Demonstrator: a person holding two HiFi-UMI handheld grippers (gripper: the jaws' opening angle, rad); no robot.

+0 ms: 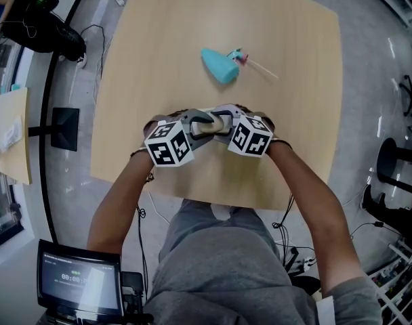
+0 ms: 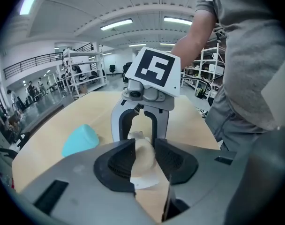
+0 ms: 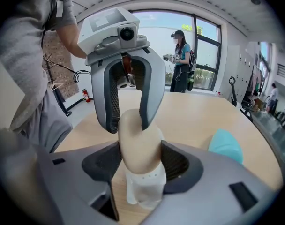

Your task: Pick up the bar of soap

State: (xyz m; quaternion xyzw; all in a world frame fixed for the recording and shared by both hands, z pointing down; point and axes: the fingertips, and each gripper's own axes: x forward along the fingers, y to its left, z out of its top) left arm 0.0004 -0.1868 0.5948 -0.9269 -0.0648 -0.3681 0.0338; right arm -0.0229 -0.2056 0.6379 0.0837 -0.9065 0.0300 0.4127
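The pale wooden table (image 1: 158,46) stood on a grey floor (image 1: 368,59) in a wide hall with shelving (image 2: 81,76). Both grippers met above the table's near edge, with open wood beyond them. The left gripper (image 2: 145,144) had its jaws partly closed, pressing on the beige bar of soap (image 3: 138,139). The right gripper (image 3: 141,146) stood wide open around the same bar without gripping it. A white piece (image 3: 145,189), possibly a wrapper, hung beneath the soap. A teal item (image 1: 219,65) and a thin stick (image 1: 260,66) lay farther back.
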